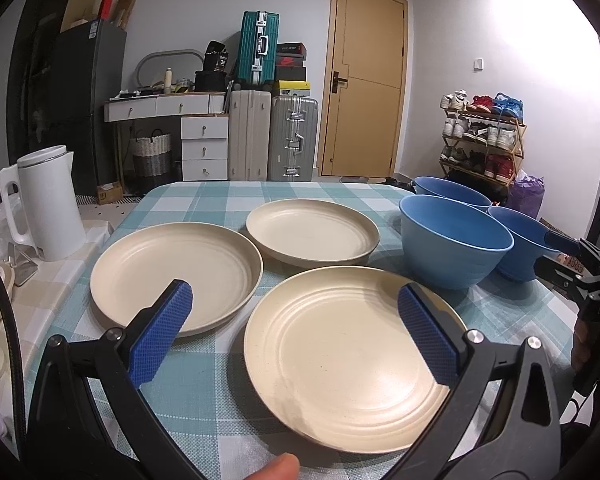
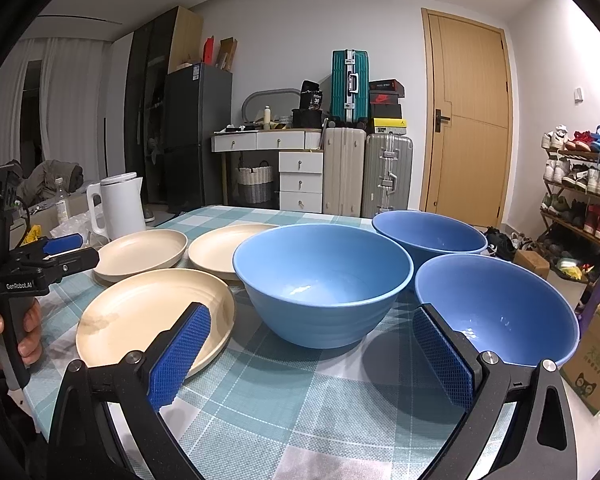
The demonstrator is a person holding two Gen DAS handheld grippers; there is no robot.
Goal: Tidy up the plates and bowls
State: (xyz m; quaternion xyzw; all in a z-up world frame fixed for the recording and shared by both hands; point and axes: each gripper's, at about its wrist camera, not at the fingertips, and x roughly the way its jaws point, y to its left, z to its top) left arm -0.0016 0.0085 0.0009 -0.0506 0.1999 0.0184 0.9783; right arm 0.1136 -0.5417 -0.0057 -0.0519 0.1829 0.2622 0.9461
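Note:
Three cream plates lie apart on the checked tablecloth: a near plate (image 1: 352,360), a left plate (image 1: 176,276) and a far plate (image 1: 312,232). Three blue bowls stand upright to their right: the middle bowl (image 2: 324,280), the far bowl (image 2: 428,236) and the near right bowl (image 2: 496,308). My left gripper (image 1: 296,308) hovers open over the near plate's front half, holding nothing. My right gripper (image 2: 312,340) stands open in front of the middle bowl, between it and the near right bowl, empty. Each gripper shows in the other's view, the right gripper (image 1: 572,256) and the left gripper (image 2: 66,250).
A white kettle (image 1: 48,204) stands at the table's left edge. A cardboard box (image 2: 596,360) sits by the table's right side. Behind the table are suitcases (image 1: 272,140), a drawer unit, a door and a shoe rack (image 1: 484,140). A hand (image 2: 8,328) holds the left gripper's handle.

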